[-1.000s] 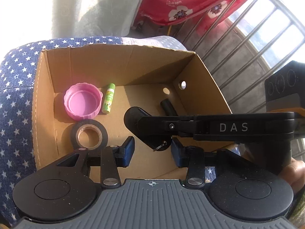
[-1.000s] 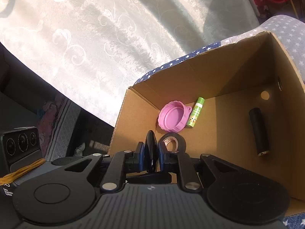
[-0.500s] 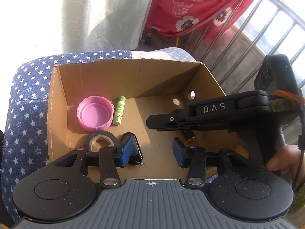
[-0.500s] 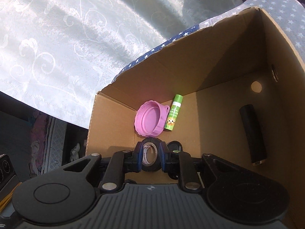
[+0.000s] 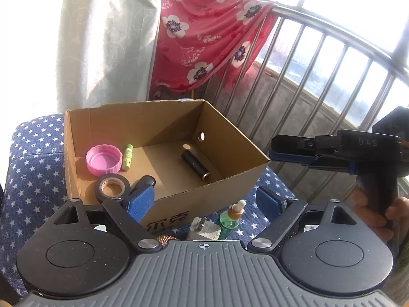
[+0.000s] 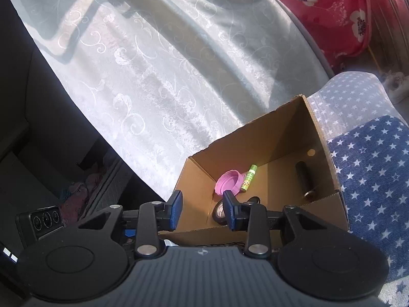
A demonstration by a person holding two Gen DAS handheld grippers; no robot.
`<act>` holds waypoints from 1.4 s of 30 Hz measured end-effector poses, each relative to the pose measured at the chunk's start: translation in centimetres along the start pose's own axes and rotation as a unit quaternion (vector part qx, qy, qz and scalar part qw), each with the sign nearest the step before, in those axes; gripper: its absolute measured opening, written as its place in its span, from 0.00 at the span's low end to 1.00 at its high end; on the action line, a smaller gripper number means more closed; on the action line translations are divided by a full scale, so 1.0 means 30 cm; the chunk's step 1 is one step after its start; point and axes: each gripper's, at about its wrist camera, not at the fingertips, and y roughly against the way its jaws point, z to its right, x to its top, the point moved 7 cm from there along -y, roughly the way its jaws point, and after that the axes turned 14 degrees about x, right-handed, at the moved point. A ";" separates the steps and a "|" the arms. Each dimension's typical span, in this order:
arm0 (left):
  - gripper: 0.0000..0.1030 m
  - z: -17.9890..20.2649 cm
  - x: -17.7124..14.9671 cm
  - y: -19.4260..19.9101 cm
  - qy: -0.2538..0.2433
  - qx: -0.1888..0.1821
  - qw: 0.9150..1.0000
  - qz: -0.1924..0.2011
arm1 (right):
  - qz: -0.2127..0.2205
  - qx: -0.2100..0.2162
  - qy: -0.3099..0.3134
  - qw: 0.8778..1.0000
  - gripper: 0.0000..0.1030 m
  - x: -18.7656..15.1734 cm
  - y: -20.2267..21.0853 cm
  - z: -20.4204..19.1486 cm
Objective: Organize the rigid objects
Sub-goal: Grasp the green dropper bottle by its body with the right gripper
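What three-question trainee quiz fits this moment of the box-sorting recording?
1. True or false: the left gripper is open and empty.
2. Which lies beside the pink lid in the cardboard box? A green tube B scissors C spoon
3. Fill in: the black tape roll lies near the box's ___ wall.

Key: 1 true; 2 A; 3 near (front).
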 end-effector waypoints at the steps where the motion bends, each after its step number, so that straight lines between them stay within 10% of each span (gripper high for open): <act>1: 0.85 0.012 -0.016 0.006 -0.006 -0.001 1.000 0.003 | 0.007 -0.009 0.017 1.000 0.43 -0.030 0.024 -0.012; 12: 0.85 0.195 -0.212 -0.059 -0.129 0.047 0.988 0.065 | -0.027 -0.095 0.112 0.989 0.47 -0.217 0.013 -0.002; 22: 0.60 0.289 -0.210 -0.145 -0.208 0.069 0.971 0.099 | -0.072 -0.106 0.127 0.983 0.46 -0.256 -0.068 0.075; 42: 0.28 0.304 -0.217 -0.245 -0.193 0.064 0.978 0.045 | -0.105 -0.107 0.149 0.977 0.22 -0.259 -0.131 0.134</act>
